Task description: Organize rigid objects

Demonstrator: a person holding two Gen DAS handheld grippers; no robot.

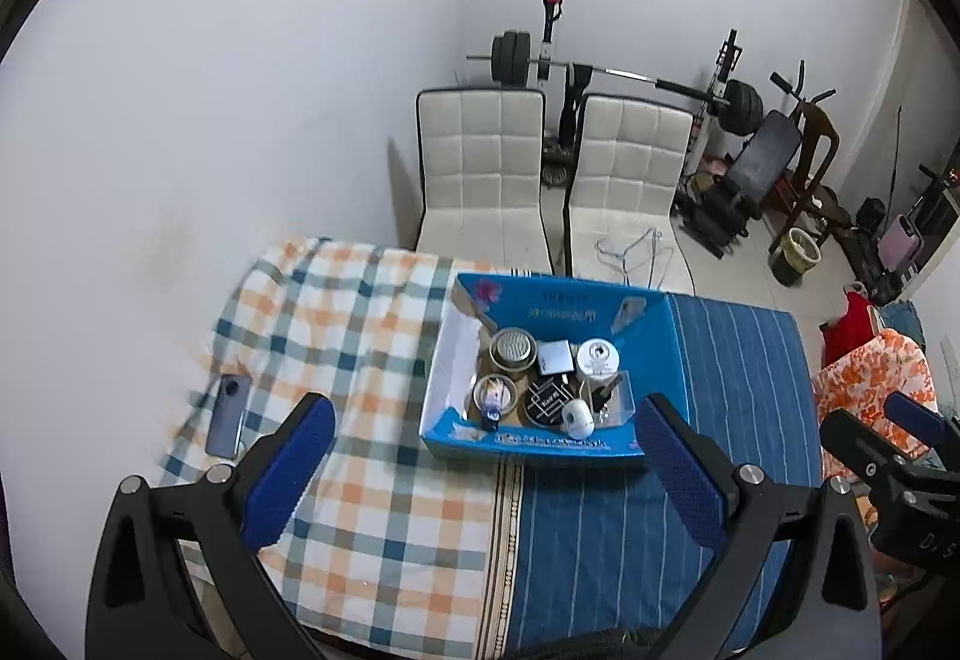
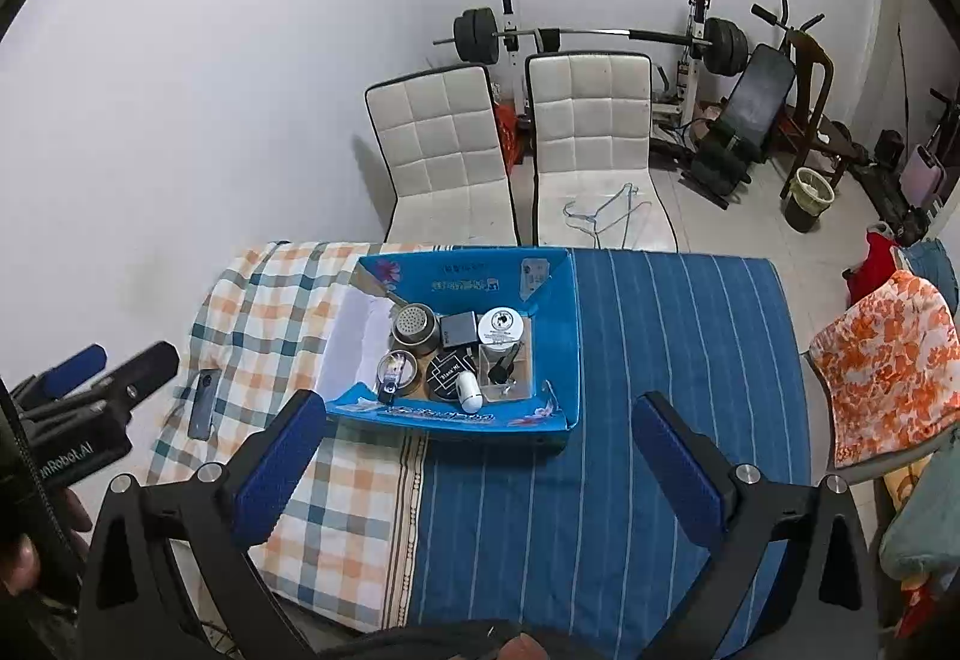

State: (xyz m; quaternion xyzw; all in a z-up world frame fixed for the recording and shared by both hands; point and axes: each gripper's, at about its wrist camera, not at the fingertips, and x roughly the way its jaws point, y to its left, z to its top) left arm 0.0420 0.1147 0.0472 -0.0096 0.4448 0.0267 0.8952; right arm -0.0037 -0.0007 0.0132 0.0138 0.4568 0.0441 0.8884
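blue box point(image 2: 456, 417) lies long axis left-right on the bed, left claw point(image 1: 486, 471) and right claw point(image 2: 480, 465) both spread wide

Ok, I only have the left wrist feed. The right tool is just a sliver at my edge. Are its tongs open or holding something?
Observer: The right tongs are wide open and empty, in front of the blue box.
Operator: One of my own pads covers the box's near right corner. Anything lying outside it?
Observer: No. Beside that corner only the blue striped cloth shows.
Operator: And how does my left tool sit from outside?
Observer: The left tongs hang left of the phone, clear of it, on the plaid cloth side.
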